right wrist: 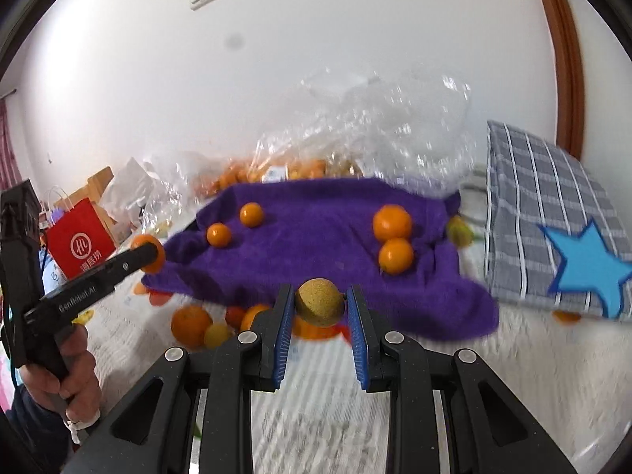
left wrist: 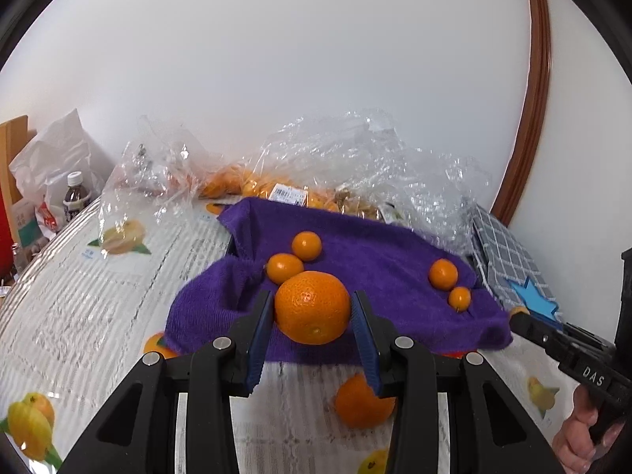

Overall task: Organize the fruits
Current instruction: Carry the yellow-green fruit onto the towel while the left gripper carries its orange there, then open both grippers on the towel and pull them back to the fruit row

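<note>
Both claws carry fruit toward the purple towel [left wrist: 355, 260]: the left claw [left wrist: 312, 316] grips a large orange [left wrist: 312, 306] over its near edge, and the right claw [right wrist: 320, 308] pinches a brownish-yellow fruit [right wrist: 320, 302] there (presumably to join the four small oranges [left wrist: 306, 245] on it).

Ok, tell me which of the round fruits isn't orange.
The brownish-tan fruit clamped in the right gripper. Its skin is dull and speckled, while the others on the purple towel are glossy orange.
</note>
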### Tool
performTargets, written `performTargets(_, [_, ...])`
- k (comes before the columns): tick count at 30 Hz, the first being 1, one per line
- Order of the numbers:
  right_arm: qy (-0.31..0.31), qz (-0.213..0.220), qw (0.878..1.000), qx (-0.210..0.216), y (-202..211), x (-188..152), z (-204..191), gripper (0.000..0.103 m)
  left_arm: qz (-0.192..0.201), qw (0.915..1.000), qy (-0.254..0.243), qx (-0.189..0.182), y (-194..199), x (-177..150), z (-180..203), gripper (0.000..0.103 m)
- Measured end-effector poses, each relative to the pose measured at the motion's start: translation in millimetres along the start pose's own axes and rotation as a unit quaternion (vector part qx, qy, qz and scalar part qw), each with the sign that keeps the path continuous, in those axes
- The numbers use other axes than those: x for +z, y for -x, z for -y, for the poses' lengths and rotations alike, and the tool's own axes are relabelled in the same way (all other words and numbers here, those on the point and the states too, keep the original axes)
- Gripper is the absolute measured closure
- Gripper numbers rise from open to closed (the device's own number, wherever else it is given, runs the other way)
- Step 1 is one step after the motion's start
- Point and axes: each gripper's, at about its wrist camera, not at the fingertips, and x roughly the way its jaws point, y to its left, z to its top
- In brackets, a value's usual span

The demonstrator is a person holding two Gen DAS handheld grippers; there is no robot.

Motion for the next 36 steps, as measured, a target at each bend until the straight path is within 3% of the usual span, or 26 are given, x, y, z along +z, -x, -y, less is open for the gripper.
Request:
performTargets(7, [0.013,0.029,0.999,0.005,-8.6,49.1,3.5,0.076,0.014,0.9991,0.04,-0.005,-21.4,42.4,-14.1,0.065])
performTargets(11, [-0.005,0.024,1.0,0.008,-27.0,65.2,12.1,0.076,-0.011,0.9965,0.08,-0.02,-47.3,53.5,-30.3,0.065])
performTargets(15, [-0.021,0.002,1.0,0.019,-54.5,59.7,19.8,0.076,-0.035,0.9962,0.079,-0.008,-65.2,43.2,-35.7,0.065])
performTargets(18, [-0.035,-0.044,0.998,0.026,-81.7,46.3,24.9,0.076,-0.04,0.996,0.079,-0.009,-65.2,38.9,-39.5,0.065])
performTargets(25, [-0.009,-0.09,0.996,0.0,-108.8,32.4,17.6,0.076,-0.077,0.9959,0.046,0.007,-78.0,30.4,-28.3,0.065])
performTargets(31, [-0.021,-0.085,0.996,-0.007,-104.2,32.7,27.8,0.076,-0.123,0.9916,0.04,0.008,-90.6,22.8,-24.0,0.065])
performTargets(36, [-0.021,-0.081,0.996,-0.012,-98.9,34.4,31.4,0.076,-0.129,0.991,0.032,0.019,-94.8,21.5,-20.9,0.065])
